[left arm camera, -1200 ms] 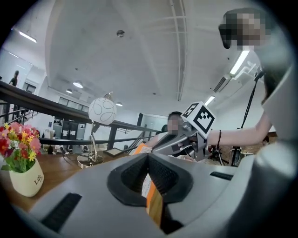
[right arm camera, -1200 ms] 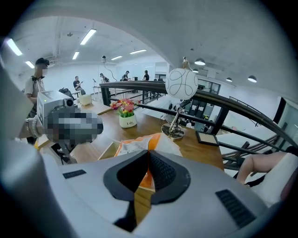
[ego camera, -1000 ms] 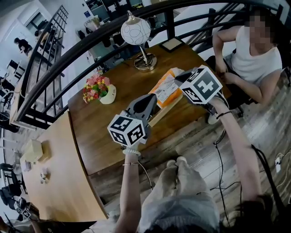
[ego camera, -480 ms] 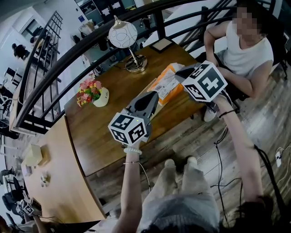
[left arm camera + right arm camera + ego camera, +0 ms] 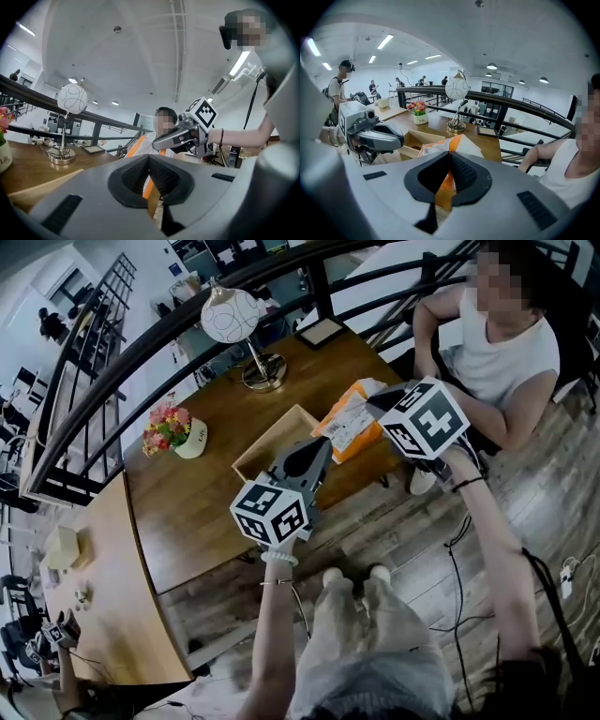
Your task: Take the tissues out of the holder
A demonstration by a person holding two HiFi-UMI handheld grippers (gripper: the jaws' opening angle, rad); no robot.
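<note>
An orange-and-white tissue pack hangs over the right end of the dark wooden table, just right of the light wooden holder, whose inside shows bare. My right gripper is shut on the pack's far right end, and the pack shows right beyond its closed pads. Pads together, my left gripper is at the pack's near left edge. Whether it pinches the wrapper I cannot make out. In the left gripper view the pack sits beyond the closed tips, beside the right gripper.
A globe lamp, a flower pot and a picture frame stand on the table's far side. A seated person is close at the right end. A black railing runs behind, and a lighter table is at left.
The tissue pack has come out of the holder toward the right end of the table, both grippers travelling with it. The holder now shows bare.
</note>
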